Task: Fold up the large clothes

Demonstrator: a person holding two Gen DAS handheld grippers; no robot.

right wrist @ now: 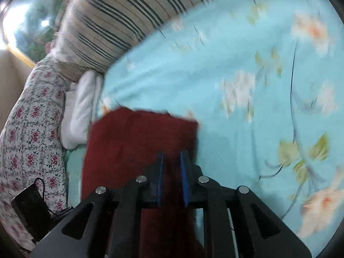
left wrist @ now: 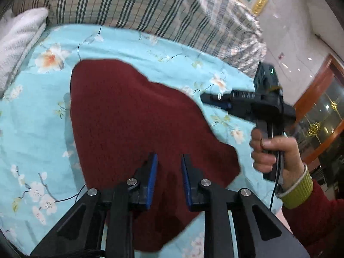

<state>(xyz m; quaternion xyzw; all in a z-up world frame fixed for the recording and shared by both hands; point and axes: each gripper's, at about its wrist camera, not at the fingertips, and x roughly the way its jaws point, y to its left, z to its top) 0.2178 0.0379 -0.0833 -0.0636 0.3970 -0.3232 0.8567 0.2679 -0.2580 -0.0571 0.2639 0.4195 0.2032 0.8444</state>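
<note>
A dark red knitted garment [left wrist: 129, 116] lies in a rough heap on the light blue flowered bedsheet [left wrist: 32, 118]. My left gripper [left wrist: 169, 161] hovers over its near part, jaws open with a gap, holding nothing. The right gripper [left wrist: 206, 97] shows in the left wrist view at the right, held by a hand, off the garment's right edge. In the right wrist view the garment [right wrist: 133, 137] lies under my right gripper [right wrist: 172, 157], whose jaws stand apart with nothing between them.
A striped pillow [left wrist: 133, 2] lies along the far side of the bed, a white folded towel [left wrist: 19, 40] at the far left. In the right wrist view a flowered quilt [right wrist: 32, 129] and a black box with a cable [right wrist: 30, 204] sit at the left.
</note>
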